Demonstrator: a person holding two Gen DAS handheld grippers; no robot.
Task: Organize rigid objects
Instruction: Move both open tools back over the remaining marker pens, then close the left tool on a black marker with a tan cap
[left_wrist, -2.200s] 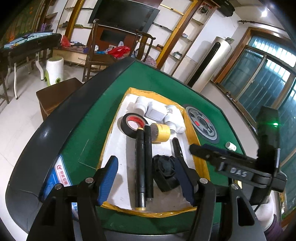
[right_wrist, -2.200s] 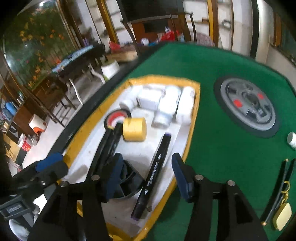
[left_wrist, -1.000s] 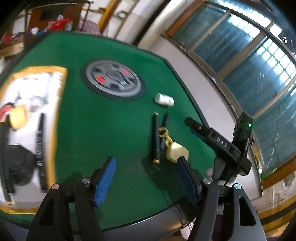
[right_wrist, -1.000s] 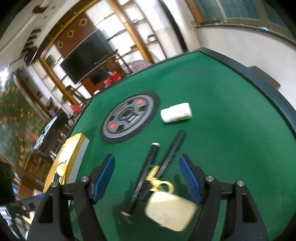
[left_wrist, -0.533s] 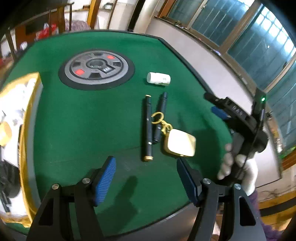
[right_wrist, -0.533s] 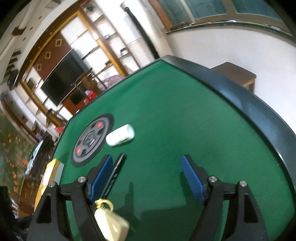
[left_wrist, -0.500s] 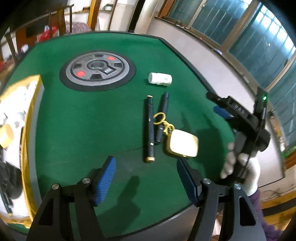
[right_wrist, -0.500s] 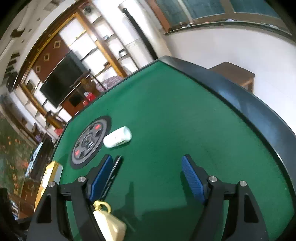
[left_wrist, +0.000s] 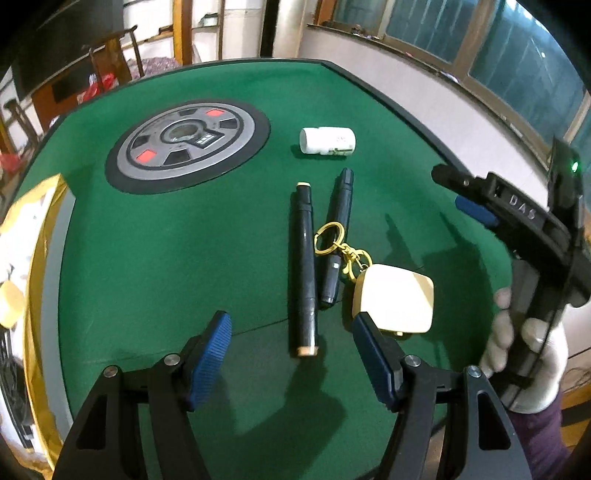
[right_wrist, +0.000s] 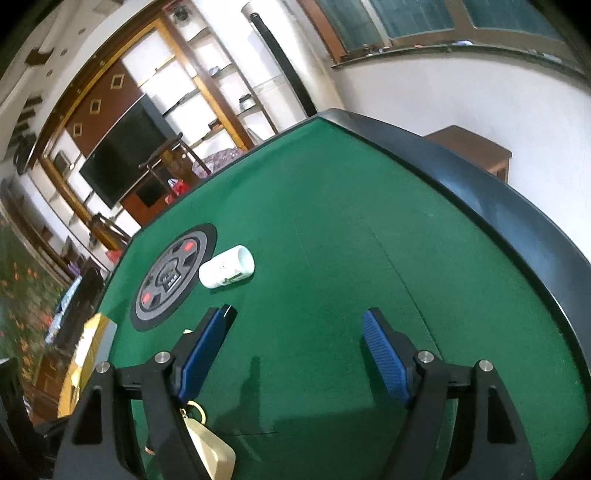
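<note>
While your left tongs (left_wrist: 291, 354) hang wide and empty with the long black pen (left_wrist: 306, 269) just ahead between them, descend straight and squeeze mid-barrel, clear of the keychain tag (left_wrist: 393, 297); right tongs (right_wrist: 295, 354) also gape empty.

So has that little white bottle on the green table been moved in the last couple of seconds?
No. The white bottle lies on its side just right of the round grey disc, same as before; only the cameras swung.

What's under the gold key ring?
The ring lies across the short black marker, which runs beneath it on the green felt. Its clasp links to the cream tag. The strip of marker right under the ring is hidden.
</note>
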